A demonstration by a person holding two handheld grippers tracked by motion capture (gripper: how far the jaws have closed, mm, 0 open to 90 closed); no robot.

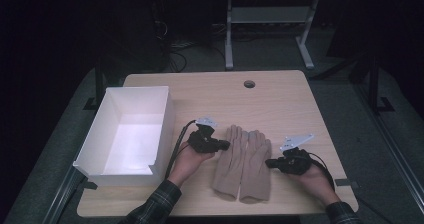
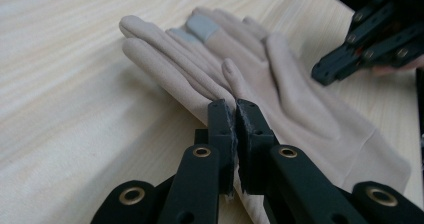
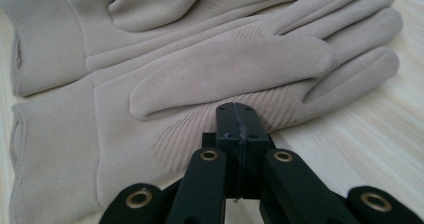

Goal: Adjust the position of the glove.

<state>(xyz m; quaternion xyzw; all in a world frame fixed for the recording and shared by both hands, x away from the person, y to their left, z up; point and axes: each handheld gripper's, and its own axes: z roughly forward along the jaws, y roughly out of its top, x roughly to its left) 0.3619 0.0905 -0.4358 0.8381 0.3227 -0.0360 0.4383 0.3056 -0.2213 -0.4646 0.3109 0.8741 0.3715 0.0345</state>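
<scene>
My left claw (image 1: 226,145) and right claw (image 1: 270,162): both closed, empty, flanking beige gloves (image 1: 244,164) on counter (image 1: 280,99). White open box (image 1: 127,131) far left; path unobstructed.

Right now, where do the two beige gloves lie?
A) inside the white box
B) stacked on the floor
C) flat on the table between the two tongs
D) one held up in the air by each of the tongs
C: the gloves lie side by side on the table, with the left tongs and right tongs at their outer edges; the white box stands apart.
</scene>
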